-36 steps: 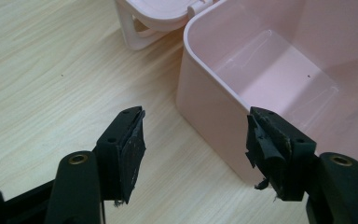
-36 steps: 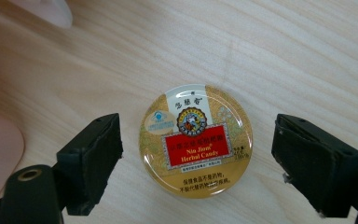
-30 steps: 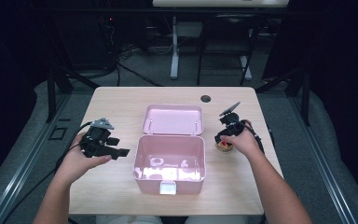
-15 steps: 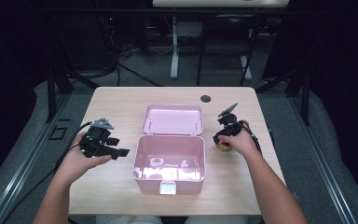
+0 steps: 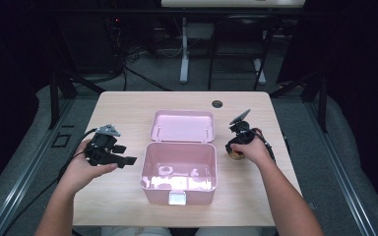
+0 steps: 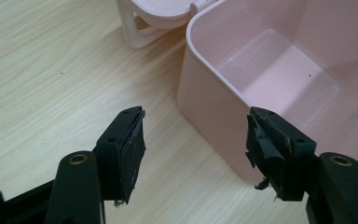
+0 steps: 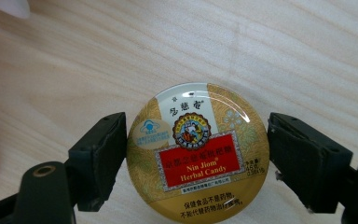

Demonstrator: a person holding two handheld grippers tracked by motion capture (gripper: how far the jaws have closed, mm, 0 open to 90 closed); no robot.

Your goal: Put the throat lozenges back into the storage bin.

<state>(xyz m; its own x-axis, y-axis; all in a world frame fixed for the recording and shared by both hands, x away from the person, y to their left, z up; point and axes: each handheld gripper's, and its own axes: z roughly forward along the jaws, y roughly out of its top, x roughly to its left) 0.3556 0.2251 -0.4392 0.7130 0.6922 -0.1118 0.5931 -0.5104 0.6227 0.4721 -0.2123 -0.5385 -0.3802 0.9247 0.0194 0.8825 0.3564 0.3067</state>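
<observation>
The tabletop (image 5: 128,206) carries an open pink box (image 5: 179,172) near the middle of its near edge, lid laid back, its small contents too blurred to name. Toward the right edge, the right claw (image 7: 196,158) has just been closing around a round gold candy tin (image 7: 196,154), which lies flat between the jaws; contact is unclear, and the hand mostly hides the tin from above. The left claw (image 6: 193,149) gapes empty beside the box's left wall.

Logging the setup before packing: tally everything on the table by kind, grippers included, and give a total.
Pink box, lid open: 1
Round candy tin, between the right gripper's jaws: 1
Gripper: 2, left gripper and right gripper
Small pale bits inside the box: too blurred to count
Total: 4
</observation>
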